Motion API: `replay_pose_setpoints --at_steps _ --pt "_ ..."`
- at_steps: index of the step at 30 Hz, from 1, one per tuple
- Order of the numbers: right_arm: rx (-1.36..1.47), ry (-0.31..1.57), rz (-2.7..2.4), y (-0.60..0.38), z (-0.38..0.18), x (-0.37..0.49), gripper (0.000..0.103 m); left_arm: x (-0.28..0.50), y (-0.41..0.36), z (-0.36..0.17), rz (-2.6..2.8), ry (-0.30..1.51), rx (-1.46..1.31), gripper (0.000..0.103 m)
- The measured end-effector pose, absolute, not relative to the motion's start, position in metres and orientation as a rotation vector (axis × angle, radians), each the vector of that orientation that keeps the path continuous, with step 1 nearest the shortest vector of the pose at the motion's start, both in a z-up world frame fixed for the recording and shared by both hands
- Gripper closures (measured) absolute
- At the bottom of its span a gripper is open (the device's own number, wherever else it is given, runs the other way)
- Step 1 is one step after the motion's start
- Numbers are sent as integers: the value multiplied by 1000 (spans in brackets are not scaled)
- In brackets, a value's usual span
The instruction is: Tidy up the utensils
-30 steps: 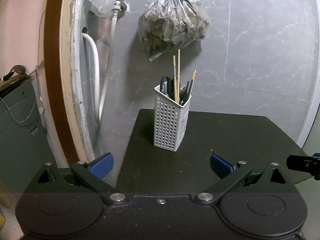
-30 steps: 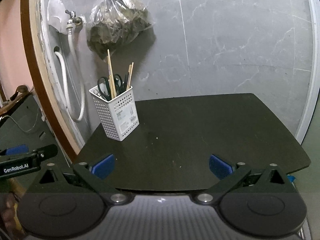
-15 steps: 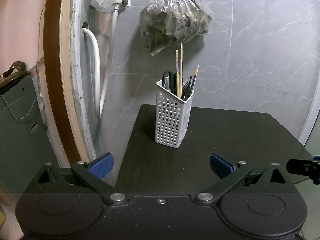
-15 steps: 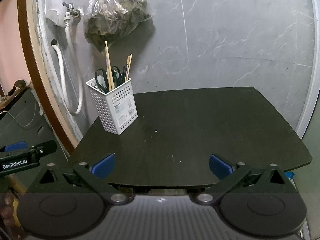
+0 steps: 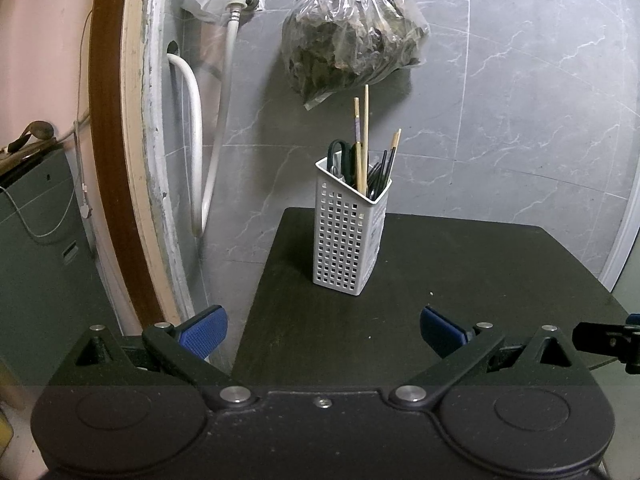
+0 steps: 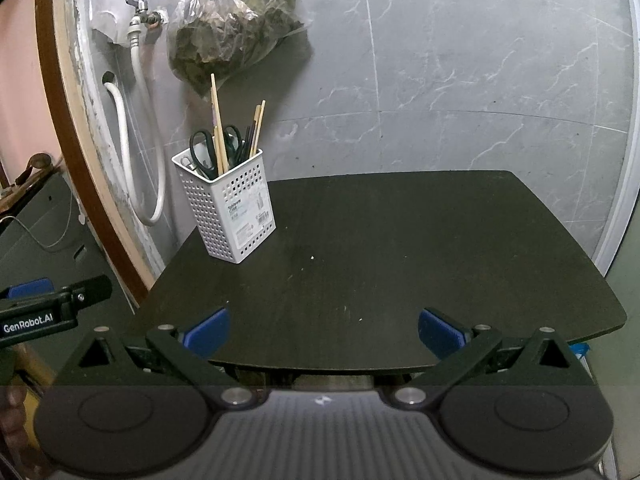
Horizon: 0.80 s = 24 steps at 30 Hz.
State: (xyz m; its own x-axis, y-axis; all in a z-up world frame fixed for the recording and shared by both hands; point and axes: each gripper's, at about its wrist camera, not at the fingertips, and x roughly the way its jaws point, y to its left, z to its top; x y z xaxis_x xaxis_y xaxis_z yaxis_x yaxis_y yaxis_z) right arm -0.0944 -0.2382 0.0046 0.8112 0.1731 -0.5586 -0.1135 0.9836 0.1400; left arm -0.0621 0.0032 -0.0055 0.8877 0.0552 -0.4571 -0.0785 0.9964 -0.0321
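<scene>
- Blue-padded left gripper [image 5: 323,330] is nearest, jaws wide apart and holding nothing, at the table's front left corner.
- Right gripper [image 6: 323,330] likewise stands spread and empty, at the front edge of the dark table [image 6: 400,264].
- White perforated holder [image 5: 349,229] stands upright near the table's back left corner, well apart from both grippers.
- Chopsticks [image 5: 363,140] and black-handled scissors [image 6: 202,148] stick up out of it.
- Farthest, a plastic bag [image 5: 352,40] and a white hose [image 6: 136,128] hang on the grey marble wall.
</scene>
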Motion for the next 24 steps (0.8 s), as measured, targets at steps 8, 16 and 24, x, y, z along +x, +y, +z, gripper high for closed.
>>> replay_pose_setpoints --at_steps 8,16,24 --pt "101 607 154 -238 4 -94 0 -62 3 -6 70 474 -50 1" --pt "100 612 157 -236 3 -93 0 -61 4 -5 71 477 -51 1" --pt "97 614 158 -234 3 -91 0 -60 4 -6 75 479 -54 1"
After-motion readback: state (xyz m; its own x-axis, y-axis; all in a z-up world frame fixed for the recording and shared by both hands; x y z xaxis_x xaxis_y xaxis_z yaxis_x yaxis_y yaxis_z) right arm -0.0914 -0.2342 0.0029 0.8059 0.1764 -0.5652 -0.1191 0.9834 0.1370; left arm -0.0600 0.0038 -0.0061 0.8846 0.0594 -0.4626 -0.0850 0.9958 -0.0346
